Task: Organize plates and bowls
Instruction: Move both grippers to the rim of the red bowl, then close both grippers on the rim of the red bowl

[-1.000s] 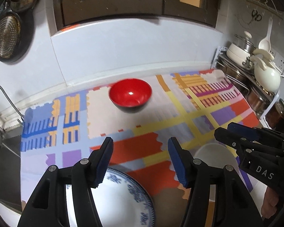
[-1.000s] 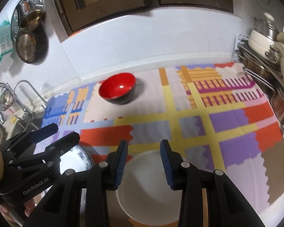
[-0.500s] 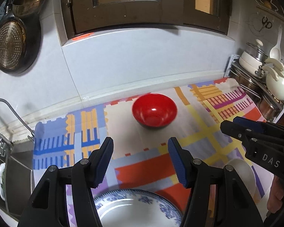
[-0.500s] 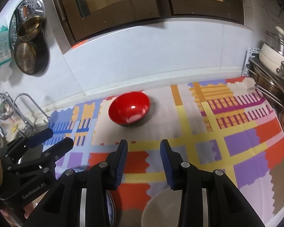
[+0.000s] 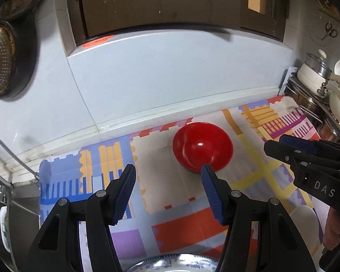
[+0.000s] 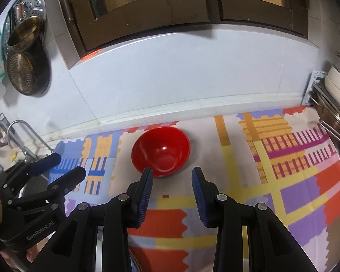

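Observation:
A red bowl stands upright on the patterned mat near the back wall, just beyond my fingertips. My left gripper is open and empty, its right fingertip overlapping the bowl's near rim in the picture. My right gripper is open more narrowly, also empty, with the red bowl just ahead and slightly left. A white bowl sits below the right gripper. Only the far rim of a blue-patterned plate shows at the bottom edge. The left gripper appears at the left of the right wrist view.
A rack of pots and a white kettle crowds the right end of the counter. A sink with a faucet lies at the left. Strainer pans hang on the wall, and dark cabinet doors sit above the tiled backsplash.
Both grippers have moved forward over the mat toward the red bowl. The plate and white bowl have slid toward the bottom of the views. Neither opening has changed.

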The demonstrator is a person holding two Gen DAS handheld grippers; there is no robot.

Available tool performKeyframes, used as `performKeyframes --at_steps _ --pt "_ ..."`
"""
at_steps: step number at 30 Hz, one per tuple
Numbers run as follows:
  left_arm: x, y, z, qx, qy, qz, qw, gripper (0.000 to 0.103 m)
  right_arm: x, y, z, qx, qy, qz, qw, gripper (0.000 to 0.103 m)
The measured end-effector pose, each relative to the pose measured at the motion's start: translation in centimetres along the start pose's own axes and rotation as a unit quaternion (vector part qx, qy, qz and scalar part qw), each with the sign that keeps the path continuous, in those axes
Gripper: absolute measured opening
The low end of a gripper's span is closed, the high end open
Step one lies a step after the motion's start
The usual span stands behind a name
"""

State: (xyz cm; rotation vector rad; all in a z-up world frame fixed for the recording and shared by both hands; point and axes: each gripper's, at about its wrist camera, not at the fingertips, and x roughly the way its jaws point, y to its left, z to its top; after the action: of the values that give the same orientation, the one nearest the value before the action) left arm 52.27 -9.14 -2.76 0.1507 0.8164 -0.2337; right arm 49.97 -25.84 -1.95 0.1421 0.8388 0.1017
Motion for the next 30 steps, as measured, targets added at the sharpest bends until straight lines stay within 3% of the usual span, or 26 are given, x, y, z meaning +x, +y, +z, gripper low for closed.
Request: performKeyframes --at_steps 30 --pt "14.4 0.1 2.1 0.023 0.082 -0.04 0.9956 0.058 13.0 -2.4 2.3 -0.013 0.102 -0.008 0.995 0.036"
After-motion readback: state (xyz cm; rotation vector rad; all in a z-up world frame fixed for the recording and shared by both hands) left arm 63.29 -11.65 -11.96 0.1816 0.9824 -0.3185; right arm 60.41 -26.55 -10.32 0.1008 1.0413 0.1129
